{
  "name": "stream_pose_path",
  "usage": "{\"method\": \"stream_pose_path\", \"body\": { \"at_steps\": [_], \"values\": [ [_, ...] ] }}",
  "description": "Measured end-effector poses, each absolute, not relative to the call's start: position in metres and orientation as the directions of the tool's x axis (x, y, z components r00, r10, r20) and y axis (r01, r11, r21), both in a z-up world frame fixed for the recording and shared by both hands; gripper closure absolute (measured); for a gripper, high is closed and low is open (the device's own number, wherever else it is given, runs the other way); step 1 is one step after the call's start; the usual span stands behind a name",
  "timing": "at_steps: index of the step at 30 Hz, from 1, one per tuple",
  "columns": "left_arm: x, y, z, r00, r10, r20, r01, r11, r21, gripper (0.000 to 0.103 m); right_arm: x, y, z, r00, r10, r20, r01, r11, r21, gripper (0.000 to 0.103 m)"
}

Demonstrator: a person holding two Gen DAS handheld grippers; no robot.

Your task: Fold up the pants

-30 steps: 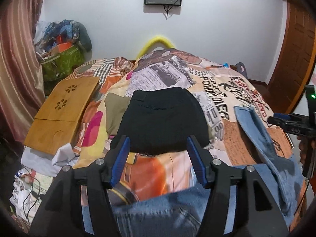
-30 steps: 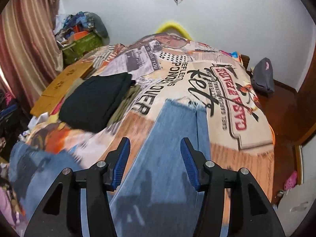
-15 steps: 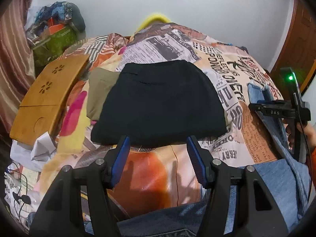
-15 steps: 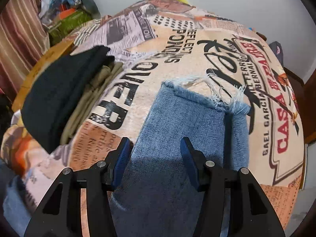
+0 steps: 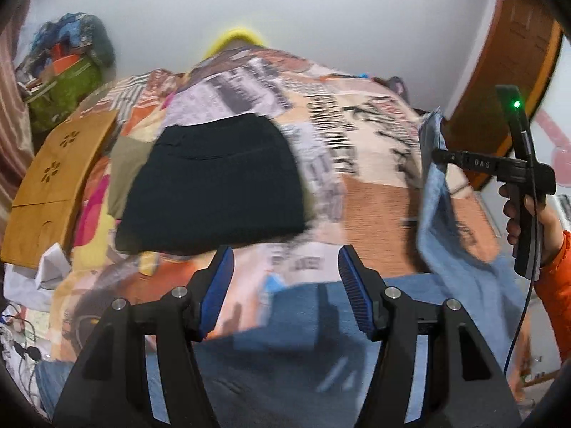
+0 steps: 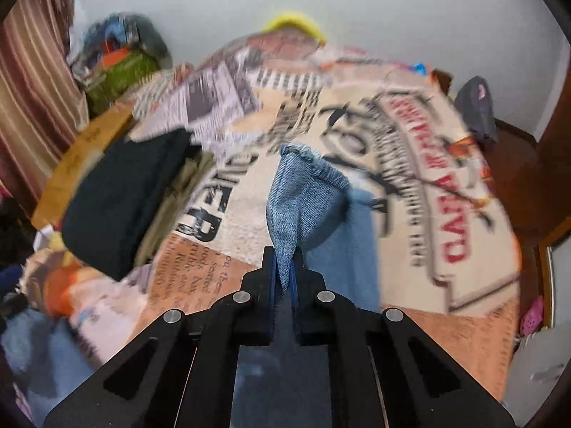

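Blue jeans (image 5: pixel 321 324) lie on the patterned bedspread (image 5: pixel 374 196), with the waist end near me. My right gripper (image 6: pixel 283 267) is shut on the frayed hem of one leg (image 6: pixel 303 178), and the denim stands up from between its pads. The left wrist view shows that right gripper (image 5: pixel 437 157) at the right, with the lifted leg (image 5: pixel 442 221) hanging from it. My left gripper (image 5: pixel 285 285) hovers over the waist end with its jaws opening. Nothing is pinched between its blue pads (image 5: pixel 217 285).
A stack of folded clothes with a black garment (image 5: pixel 214 185) on top lies on the left of the bed. Beside it is a wooden lap tray (image 5: pixel 53 185). A green bag (image 5: pixel 64 92) sits in the far left corner. A hand with an orange sleeve (image 5: pixel 528 214) holds the right gripper.
My right gripper has shut on the hem of the jeans leg and raised it off the bed. My left gripper has drawn back, so more denim lies under it.
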State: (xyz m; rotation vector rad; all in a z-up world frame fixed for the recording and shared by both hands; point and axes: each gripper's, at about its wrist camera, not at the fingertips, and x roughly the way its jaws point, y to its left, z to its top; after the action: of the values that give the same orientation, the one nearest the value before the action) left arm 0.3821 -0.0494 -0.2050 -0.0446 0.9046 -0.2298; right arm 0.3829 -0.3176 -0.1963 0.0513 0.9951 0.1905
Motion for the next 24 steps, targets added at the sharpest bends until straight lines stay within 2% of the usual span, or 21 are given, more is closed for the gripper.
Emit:
{"method": "stream_pose_path", "body": {
  "at_steps": [6, 12, 18, 19, 20, 21, 23, 24],
  "values": [
    [0.351, -0.111, -0.186, 0.563, -0.306, -0.768, 0.282, 0.944, -0.169, 0.039, 0.326, -0.359, -0.131, 0.611, 0.164, -0.774, -0.09, 0.986, 0.138, 0.097],
    [0.317, -0.173, -0.187, 0.493, -0.4, -0.773, 0.387, 0.896, -0.218, 0.035, 0.282, -0.397, -0.097, 0.661, 0.146, -0.736, -0.043, 0.987, 0.157, 0.097],
    [0.304, -0.223, -0.213, 0.439, -0.35, -0.828, 0.436, 0.888, -0.145, 0.036, 0.256, -0.426, -0.089, 0.687, 0.147, -0.712, -0.001, 0.979, 0.202, 0.097],
    [0.303, -0.227, -0.217, 0.447, -0.33, -0.832, 0.43, 0.894, -0.124, 0.039, 0.252, -0.431, -0.087, 0.693, 0.146, -0.706, 0.006, 0.978, 0.208, 0.097],
    [0.302, -0.23, -0.22, 0.46, -0.307, -0.833, 0.419, 0.902, -0.1, 0.054, 0.249, -0.433, -0.085, 0.698, 0.145, -0.701, 0.01, 0.977, 0.212, 0.097],
    [0.302, -0.231, -0.222, 0.464, -0.297, -0.834, 0.417, 0.905, -0.09, 0.078, 0.246, -0.439, -0.082, 0.705, 0.148, -0.694, 0.015, 0.975, 0.223, 0.097],
    [0.3, -0.235, -0.222, 0.435, -0.329, -0.838, 0.432, 0.893, -0.127, 0.097, 0.241, -0.445, -0.077, 0.718, 0.15, -0.679, 0.023, 0.971, 0.239, 0.097],
    [0.297, -0.236, -0.219, 0.438, -0.347, -0.829, 0.435, 0.889, -0.142, 0.098, 0.239, -0.448, -0.074, 0.724, 0.154, -0.673, 0.023, 0.969, 0.246, 0.097]
  ]
}}
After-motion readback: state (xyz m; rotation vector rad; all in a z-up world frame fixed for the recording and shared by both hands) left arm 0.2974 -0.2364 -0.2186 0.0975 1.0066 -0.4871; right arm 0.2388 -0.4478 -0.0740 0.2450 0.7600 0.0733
